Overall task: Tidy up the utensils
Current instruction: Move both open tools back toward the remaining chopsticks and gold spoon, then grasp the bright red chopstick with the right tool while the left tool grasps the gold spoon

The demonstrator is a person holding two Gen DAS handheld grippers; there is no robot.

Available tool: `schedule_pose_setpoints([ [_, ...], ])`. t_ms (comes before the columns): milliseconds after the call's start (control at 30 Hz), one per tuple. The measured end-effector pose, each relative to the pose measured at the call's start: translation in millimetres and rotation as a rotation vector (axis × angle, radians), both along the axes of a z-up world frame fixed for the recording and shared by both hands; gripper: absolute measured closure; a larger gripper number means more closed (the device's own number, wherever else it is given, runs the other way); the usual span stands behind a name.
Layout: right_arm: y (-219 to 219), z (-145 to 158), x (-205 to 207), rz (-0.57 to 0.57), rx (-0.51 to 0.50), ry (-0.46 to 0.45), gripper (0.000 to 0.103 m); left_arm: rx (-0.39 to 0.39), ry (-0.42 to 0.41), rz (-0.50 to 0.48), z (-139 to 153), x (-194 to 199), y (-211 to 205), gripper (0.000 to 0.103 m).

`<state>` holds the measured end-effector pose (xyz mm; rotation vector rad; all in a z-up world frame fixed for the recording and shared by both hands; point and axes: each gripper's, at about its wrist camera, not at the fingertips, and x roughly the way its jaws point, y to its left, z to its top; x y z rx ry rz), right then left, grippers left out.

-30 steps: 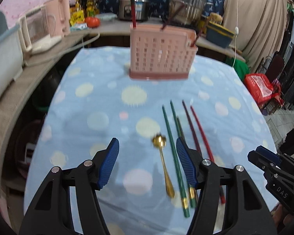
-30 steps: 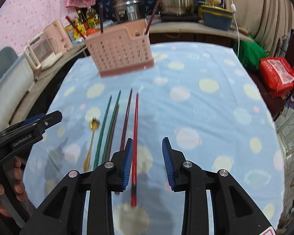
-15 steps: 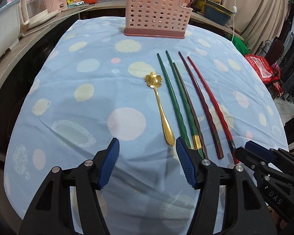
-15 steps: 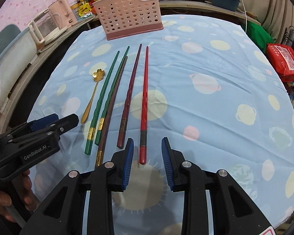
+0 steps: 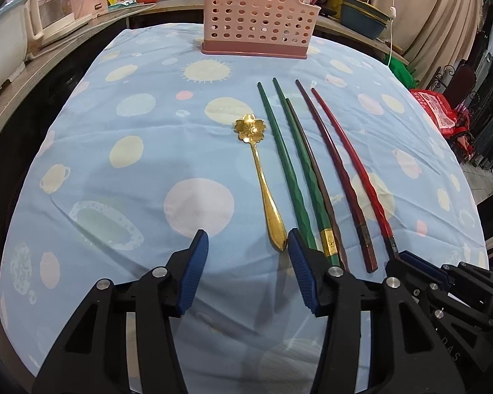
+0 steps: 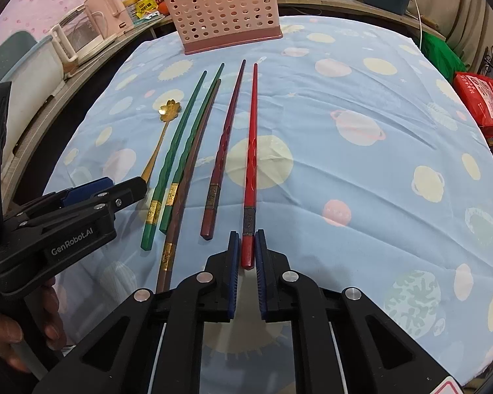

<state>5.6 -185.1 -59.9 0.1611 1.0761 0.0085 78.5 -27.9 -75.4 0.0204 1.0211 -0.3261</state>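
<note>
Several chopsticks lie side by side on the blue spotted cloth: two green (image 5: 284, 164), one brown (image 5: 315, 170), one dark red (image 5: 335, 177) and one bright red (image 6: 251, 151). A gold flower-headed spoon (image 5: 261, 177) lies to their left. A pink perforated utensil basket (image 5: 257, 16) stands at the far end. My right gripper (image 6: 246, 239) has its jaws closed narrowly around the near end of the bright red chopstick, which still lies on the cloth. My left gripper (image 5: 248, 252) is open and empty, just short of the spoon handle's tip.
A counter with a pink kettle (image 6: 110, 11), a white appliance, bottles and steel pots runs behind the table. A red bag (image 6: 482, 98) and a green bag sit off the right edge. The cloth (image 6: 377, 164) spreads wide to the right of the chopsticks.
Both grippers pulled back and lowered toward the near ends of the utensils. The right gripper's jaws narrowed around the bright red chopstick's end. The left gripper stayed open.
</note>
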Motion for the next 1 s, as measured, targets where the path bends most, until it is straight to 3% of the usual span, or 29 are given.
schedule_pose_setpoints([
  [200,0.3,-0.5,0.3,0.001,0.0,-0.001,0.094,0.011,-0.015,-0.015,-1.8,4.4,-5.7,0.072],
  [333,1.8,-0.5,1.5,0.005,-0.006,-0.004,0.095,-0.007,-0.008,-0.023,-2.0,5.6,-4.1,0.092],
  [600,-1.4,3.2,-1.6,0.0,0.008,-0.015,0.096,-0.051,0.021,-0.02,4.0,1.8,4.2,0.093],
  [1000,-14.8,52.3,-11.4,-0.029,0.046,-0.133,0.096,-0.112,-0.066,0.01,54.8,-4.7,22.7,0.096],
])
